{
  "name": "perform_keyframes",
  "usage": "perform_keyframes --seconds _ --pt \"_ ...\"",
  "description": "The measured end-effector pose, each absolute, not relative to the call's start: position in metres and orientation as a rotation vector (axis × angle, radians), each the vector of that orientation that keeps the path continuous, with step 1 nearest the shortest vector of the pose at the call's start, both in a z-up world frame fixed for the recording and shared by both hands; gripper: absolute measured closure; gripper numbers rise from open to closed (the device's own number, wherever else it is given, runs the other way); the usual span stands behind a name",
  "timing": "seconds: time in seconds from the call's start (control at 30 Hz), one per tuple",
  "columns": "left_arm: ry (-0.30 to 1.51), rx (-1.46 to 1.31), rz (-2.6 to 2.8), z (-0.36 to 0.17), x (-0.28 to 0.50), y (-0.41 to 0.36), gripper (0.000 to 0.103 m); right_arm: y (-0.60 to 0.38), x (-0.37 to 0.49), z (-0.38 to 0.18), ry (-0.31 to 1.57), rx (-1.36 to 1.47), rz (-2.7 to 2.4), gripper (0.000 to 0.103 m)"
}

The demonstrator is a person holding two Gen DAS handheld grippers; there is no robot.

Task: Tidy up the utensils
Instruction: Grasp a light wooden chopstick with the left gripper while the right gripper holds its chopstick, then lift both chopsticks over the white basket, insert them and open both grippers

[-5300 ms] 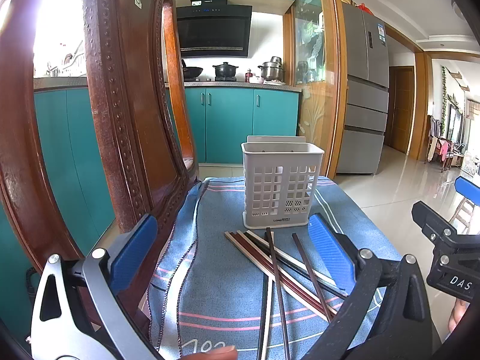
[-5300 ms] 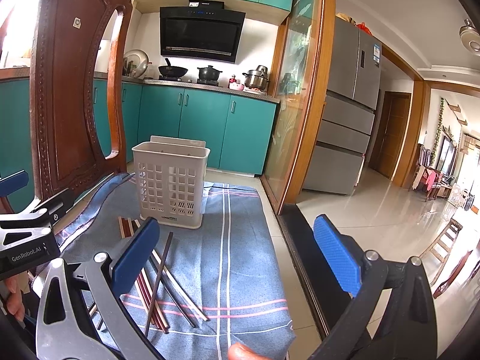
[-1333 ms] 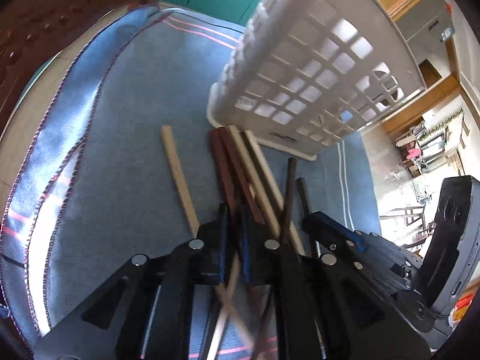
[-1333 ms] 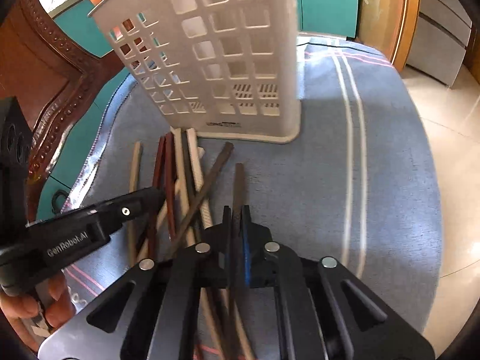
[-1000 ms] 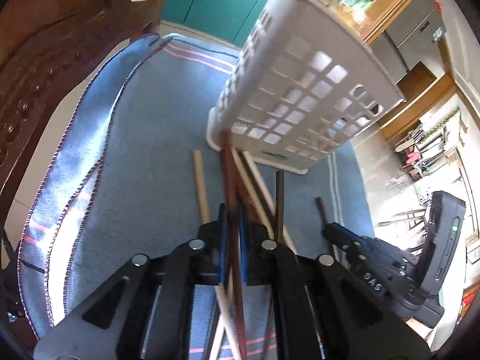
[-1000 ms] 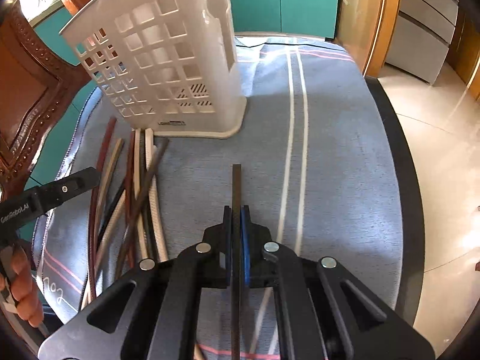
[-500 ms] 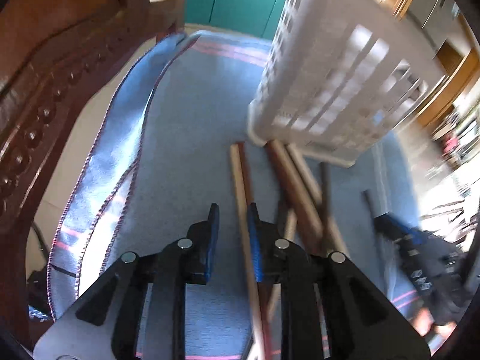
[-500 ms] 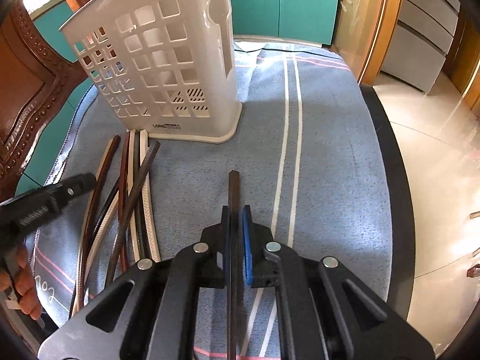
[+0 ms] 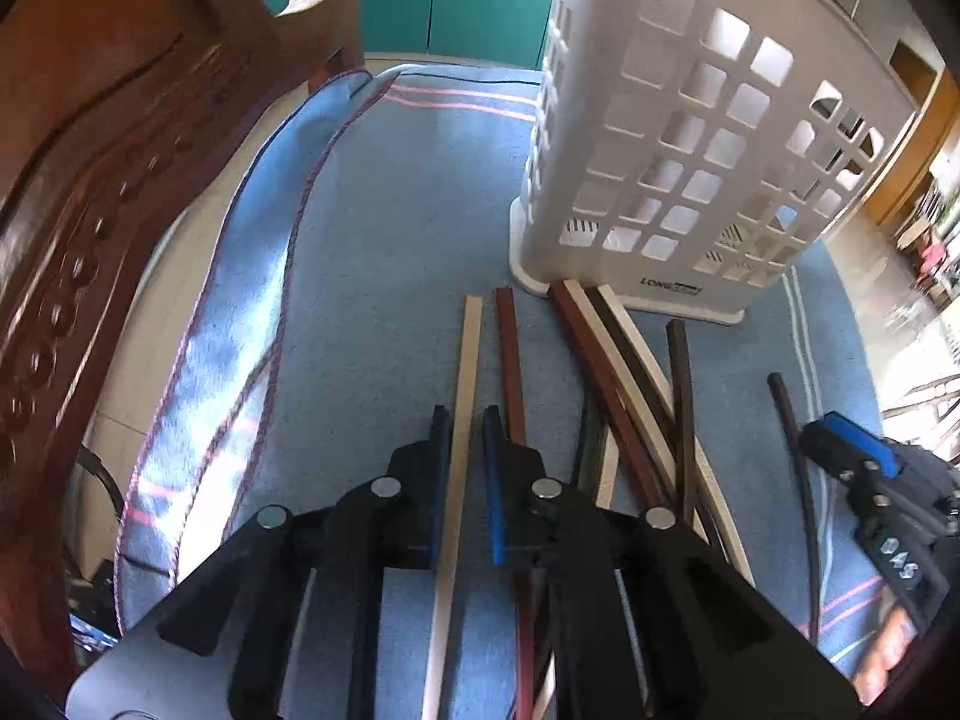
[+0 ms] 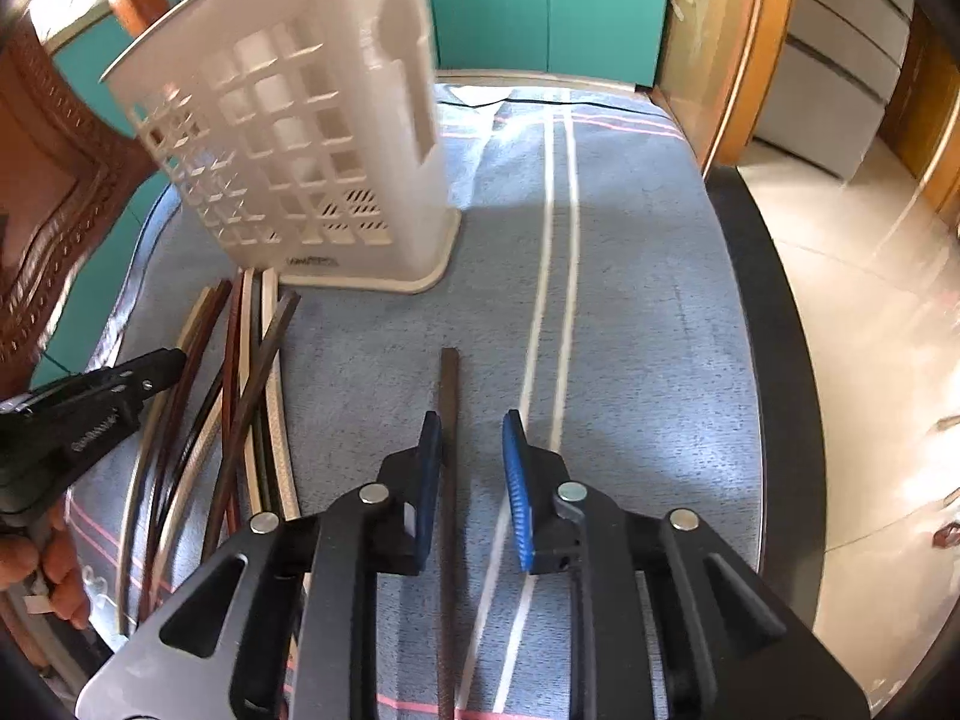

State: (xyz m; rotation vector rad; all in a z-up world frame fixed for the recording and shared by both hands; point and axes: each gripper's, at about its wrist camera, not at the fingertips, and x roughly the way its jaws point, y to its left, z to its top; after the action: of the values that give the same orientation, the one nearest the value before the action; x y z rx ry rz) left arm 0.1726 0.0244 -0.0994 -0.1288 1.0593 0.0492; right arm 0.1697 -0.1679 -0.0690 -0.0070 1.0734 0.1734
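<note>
A white slotted basket (image 9: pixel 690 168) (image 10: pixel 300 150) stands on the blue cloth (image 9: pixel 372 252). Several brown, beige and dark chopsticks (image 9: pixel 624 372) (image 10: pixel 240 396) lie in a loose pile before it. My left gripper (image 9: pixel 465 420) points down over a beige chopstick (image 9: pixel 471 336) at the pile's left; its jaws are closing around the stick, with a thin gap still on the right pad's side. My right gripper (image 10: pixel 471 426) is opening; a dark chopstick (image 10: pixel 449 396) lies on the cloth between its jaws, apart from the pile.
A carved wooden chair back (image 9: pixel 90 180) rises at the left of the table. The table's dark right edge (image 10: pixel 780 330) drops to a tiled floor. A hand (image 10: pixel 54 564) holds the left gripper (image 10: pixel 174 360) beside the pile.
The left gripper let go of a reddish-brown chopstick, shifted left and now straddles the beige one. The right gripper's jaws parted from the dark chopstick, which now rests on the cloth.
</note>
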Motion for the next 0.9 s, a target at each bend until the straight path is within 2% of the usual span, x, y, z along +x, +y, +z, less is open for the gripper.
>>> perform_keyframes --seconds 0.3,0.37,0.5,0.9 --pt "1.048 -0.017 0.07 -0.094 0.183 0.004 0.093 -0.14 0.178 -0.081 1.122 -0.143 0.188 0.081" --pt "1.046 -0.017 0.057 -0.094 0.181 0.002 0.096 -0.137 0.18 -0.081 1.126 -0.126 0.215 0.097" --pt "1.016 -0.068 0.04 -0.087 0.166 0.001 0.096 -0.138 0.175 -0.075 1.09 -0.08 0.253 0.097" --pt "0.641 -0.149 -0.013 0.029 0.073 0.002 0.096 -0.178 0.12 0.023 0.843 0.002 0.305 0.096"
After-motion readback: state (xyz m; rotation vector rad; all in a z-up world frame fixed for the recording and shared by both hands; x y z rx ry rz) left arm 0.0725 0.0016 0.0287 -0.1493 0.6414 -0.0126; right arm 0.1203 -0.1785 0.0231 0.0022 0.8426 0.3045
